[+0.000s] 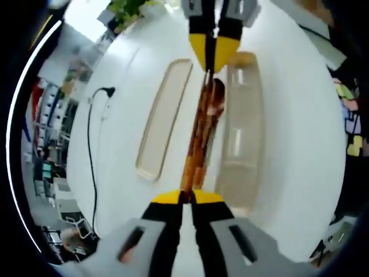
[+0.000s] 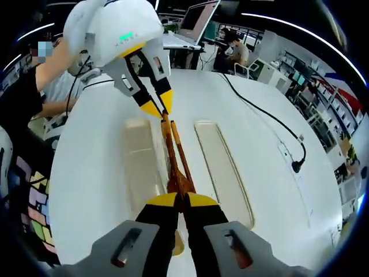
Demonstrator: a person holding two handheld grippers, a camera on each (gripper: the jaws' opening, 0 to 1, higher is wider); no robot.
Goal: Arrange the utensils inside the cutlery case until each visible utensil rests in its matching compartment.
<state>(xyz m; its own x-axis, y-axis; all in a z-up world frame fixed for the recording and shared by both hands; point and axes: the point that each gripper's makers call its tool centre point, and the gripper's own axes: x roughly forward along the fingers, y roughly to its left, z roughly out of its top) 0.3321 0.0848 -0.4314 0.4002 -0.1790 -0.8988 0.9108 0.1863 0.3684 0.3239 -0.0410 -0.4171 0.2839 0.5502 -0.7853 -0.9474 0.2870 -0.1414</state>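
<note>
A bundle of brown wooden utensils (image 1: 199, 135), chopsticks with what looks like a spoon, hangs above the white table (image 1: 121, 81), held at both ends. In the left gripper view my left gripper (image 1: 187, 196) is shut on the near end, and the right gripper (image 1: 214, 56) pinches the far end. In the right gripper view my right gripper (image 2: 181, 199) is shut on the utensils (image 2: 174, 153), with the left gripper (image 2: 159, 108) clamped on the far tip. The translucent cutlery case (image 1: 242, 138) (image 2: 137, 164) lies beside the bundle, and its beige lid (image 1: 164, 118) (image 2: 222, 164) lies on the other side.
A black cable with a plug (image 1: 104, 92) (image 2: 297, 166) runs across the table beyond the lid. A person's arm (image 2: 52, 63) reaches in at the left. A laptop (image 2: 199, 20) and seated people are at the far end.
</note>
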